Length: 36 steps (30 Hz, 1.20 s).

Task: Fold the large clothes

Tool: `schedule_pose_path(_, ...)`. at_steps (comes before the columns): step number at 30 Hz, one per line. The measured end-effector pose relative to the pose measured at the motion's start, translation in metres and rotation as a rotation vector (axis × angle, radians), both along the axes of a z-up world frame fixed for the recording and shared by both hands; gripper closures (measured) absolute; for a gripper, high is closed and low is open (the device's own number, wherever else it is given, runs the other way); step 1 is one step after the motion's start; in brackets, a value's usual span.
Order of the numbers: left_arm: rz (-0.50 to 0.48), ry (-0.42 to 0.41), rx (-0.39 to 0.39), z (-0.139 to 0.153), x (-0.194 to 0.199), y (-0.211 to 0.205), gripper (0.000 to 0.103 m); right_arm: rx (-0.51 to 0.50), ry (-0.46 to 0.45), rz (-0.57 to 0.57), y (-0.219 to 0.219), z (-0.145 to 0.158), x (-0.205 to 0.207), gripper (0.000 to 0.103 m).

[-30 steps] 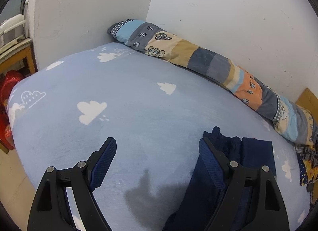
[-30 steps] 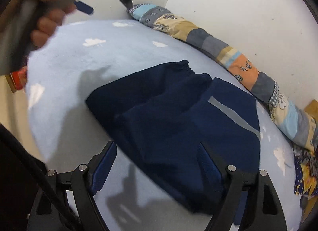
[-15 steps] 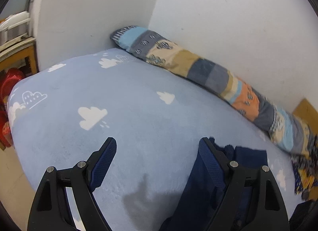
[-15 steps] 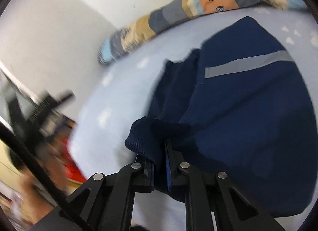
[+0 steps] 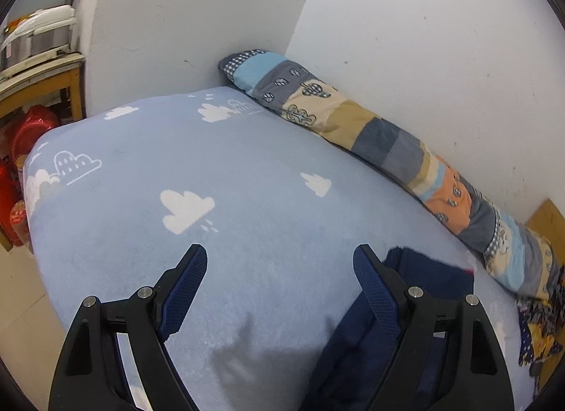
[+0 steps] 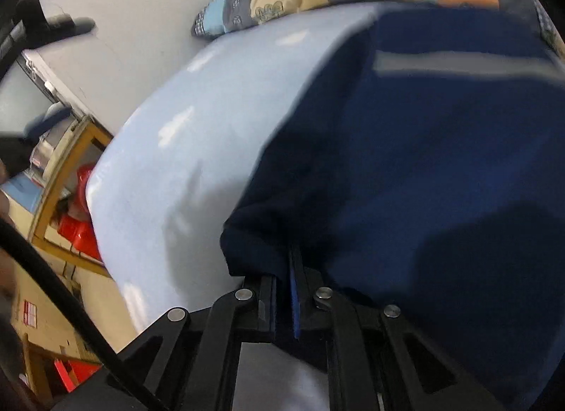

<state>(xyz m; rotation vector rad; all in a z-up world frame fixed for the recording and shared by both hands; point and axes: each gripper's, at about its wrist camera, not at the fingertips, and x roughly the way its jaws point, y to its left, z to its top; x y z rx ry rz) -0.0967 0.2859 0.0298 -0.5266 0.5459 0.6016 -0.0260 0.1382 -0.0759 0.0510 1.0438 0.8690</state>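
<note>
A navy blue garment [image 6: 441, 149] with a grey stripe lies on the light blue cloud-print bed [image 5: 226, 177]. My right gripper [image 6: 282, 269] is shut on the garment's near edge, which bunches over its fingertips. In the left wrist view the garment [image 5: 427, 273] shows at the lower right, partly behind the right finger. My left gripper [image 5: 280, 266] is open and empty, held above the bare bed surface left of the garment.
A long patchwork bolster [image 5: 388, 149] lies along the white wall at the back. A wooden shelf [image 5: 42, 82] and red items [image 5: 21, 149] stand past the bed's left edge. Patterned cloth [image 5: 536, 333] lies at the far right.
My right gripper closed on the garment's edge and is dragging it, the view tilting and blurring. My left gripper stayed open and pulled back a little from the garment.
</note>
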Motion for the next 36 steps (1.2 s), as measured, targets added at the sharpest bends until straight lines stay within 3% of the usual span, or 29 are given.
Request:
schedule_pose_path(2,-0.010,0.009,0.010,0.000,0.003,-0.003,0.019,0.011,-0.021,0.010,-0.002,0.011,-0.004,0.093)
schedule_pose_path(4,-0.026,0.011,0.010,0.000,0.005,-0.006,0.019,0.028,-0.005,0.078,-0.004,0.026,-0.005,0.066)
schedule_pose_path(5,-0.031,0.012,0.008,-0.001,0.006,-0.007,0.019,0.062,-0.006,0.102,-0.010,0.036,-0.004,0.061)
schedule_pose_path(8,-0.064,0.022,0.008,-0.003,0.011,-0.013,0.019,0.173,-0.060,0.110,-0.047,0.075,-0.006,0.055)
schedule_pose_path(10,-0.112,0.047,0.019,-0.006,0.019,-0.023,0.019,0.174,-0.118,0.047,-0.079,0.098,0.007,0.053)
schedule_pose_path(14,-0.284,0.137,0.028,-0.021,0.043,-0.055,0.019,0.032,-0.229,-0.020,-0.123,0.114,0.030,0.053)
schedule_pose_path(15,-0.326,0.152,0.019,-0.026,0.049,-0.064,0.019,0.005,-0.242,-0.002,-0.127,0.111,0.028,0.055)
schedule_pose_path(16,-0.382,0.165,0.002,-0.031,0.055,-0.073,0.019,0.000,-0.238,0.021,-0.128,0.107,0.024,0.065)
schedule_pose_path(20,-0.505,0.233,0.004,-0.052,0.069,-0.104,0.019,-0.100,-0.278,0.101,-0.122,0.057,0.001,0.074)
schedule_pose_path(21,-0.543,0.258,0.017,-0.059,0.073,-0.114,0.019,-0.152,-0.267,0.110,-0.124,0.043,0.003,0.079)
schedule_pose_path(22,-0.566,0.277,0.030,-0.064,0.075,-0.120,0.019,-0.204,-0.252,0.112,-0.130,0.024,0.005,0.093)
schedule_pose_path(23,-0.587,0.303,0.048,-0.071,0.077,-0.126,0.019,-0.253,-0.238,0.110,-0.137,0.003,0.003,0.095)
schedule_pose_path(24,-0.607,0.336,0.058,-0.080,0.080,-0.132,0.019,-0.247,-0.218,0.110,-0.148,-0.011,0.004,0.097)
schedule_pose_path(25,-0.624,0.362,0.055,-0.087,0.082,-0.135,0.019,-0.212,-0.177,0.102,-0.157,-0.014,0.010,0.099)
schedule_pose_path(28,-0.651,0.447,0.078,-0.108,0.090,-0.141,0.019,-0.239,-0.123,0.114,-0.162,-0.010,0.017,0.099)
schedule_pose_path(30,-0.660,0.447,0.102,-0.110,0.092,-0.142,0.019,-0.251,-0.109,0.133,-0.164,-0.011,0.019,0.099)
schedule_pose_path(33,-0.647,0.427,0.069,-0.107,0.092,-0.136,0.019,-0.234,0.026,0.100,-0.173,-0.006,0.031,0.099)
schedule_pose_path(36,-0.641,0.406,0.057,-0.103,0.096,-0.136,0.019,-0.111,0.031,0.061,-0.184,0.021,0.043,0.093)
